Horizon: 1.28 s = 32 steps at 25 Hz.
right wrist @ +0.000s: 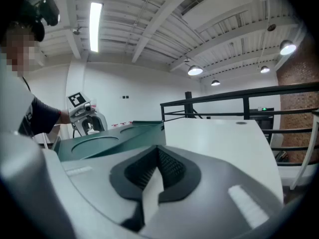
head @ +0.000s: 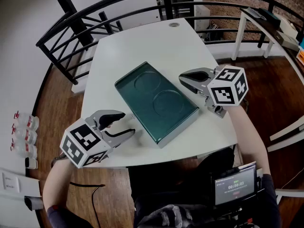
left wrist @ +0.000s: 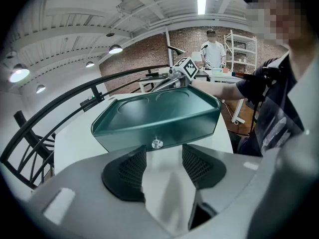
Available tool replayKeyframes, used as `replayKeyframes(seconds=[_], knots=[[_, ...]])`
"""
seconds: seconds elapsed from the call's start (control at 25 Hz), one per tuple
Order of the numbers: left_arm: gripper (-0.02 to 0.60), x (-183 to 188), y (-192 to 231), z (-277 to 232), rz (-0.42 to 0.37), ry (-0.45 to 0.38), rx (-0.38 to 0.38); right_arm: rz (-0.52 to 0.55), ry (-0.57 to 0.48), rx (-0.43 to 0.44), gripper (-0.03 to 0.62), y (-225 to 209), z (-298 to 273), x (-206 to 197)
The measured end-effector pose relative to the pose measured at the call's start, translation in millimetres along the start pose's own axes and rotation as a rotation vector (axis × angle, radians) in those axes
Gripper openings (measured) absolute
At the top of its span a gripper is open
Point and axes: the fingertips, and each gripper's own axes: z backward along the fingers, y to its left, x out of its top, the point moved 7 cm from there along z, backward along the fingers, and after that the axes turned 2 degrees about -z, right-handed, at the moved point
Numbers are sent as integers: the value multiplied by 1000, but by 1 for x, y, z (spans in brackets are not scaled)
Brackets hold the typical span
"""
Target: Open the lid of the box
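Far left: a few small bottles [head: 23, 129] stand on the wooden floor [head: 59, 106], well apart from the bench.
Railing: a black railing [head: 71, 30] curves behind the bench.
Bench: the white bench [head: 142, 42] carries only the box.
Left tongs: the left tongs [head: 129, 125] are released. Their jaws stand wide apart with nothing between them, low over the near left part of the bench. They point at the long side of the box and are near it but not touching.
Knob: a small silver knob [left wrist: 157, 143] sits in the middle of that side wall, just ahead of the open jaws.
Box: the dark green box [head: 156, 103] lies in the middle of the bench, set diagonally between the two tongs.
Lid: the lid [left wrist: 149, 106] lies flat on the box – closed – and it has two round hollows side by side.
Right tongs: the right tongs [head: 183, 78] are clenched, the jaw tips together and empty. They hang just beside the right long edge of the box – slightly above the bench.
Near right: a small screen [head: 235, 186] shows at the person's body.
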Motion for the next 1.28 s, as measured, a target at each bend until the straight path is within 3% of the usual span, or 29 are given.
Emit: replayKeyframes(seconds=[0.28, 0.48, 1.0, 1.28], knots=[[235, 14, 3, -18, 27, 67, -33, -1, 4, -1, 2, 3, 2, 1], [96, 11, 13, -19, 68, 89, -13, -1, 13, -4, 2, 4, -1, 0], [91, 8, 18, -16, 163, 157, -55, -2, 12, -5, 2, 6, -5, 0], [91, -16, 15, 9, 224, 184, -96, -2, 15, -3, 2, 6, -4, 1]])
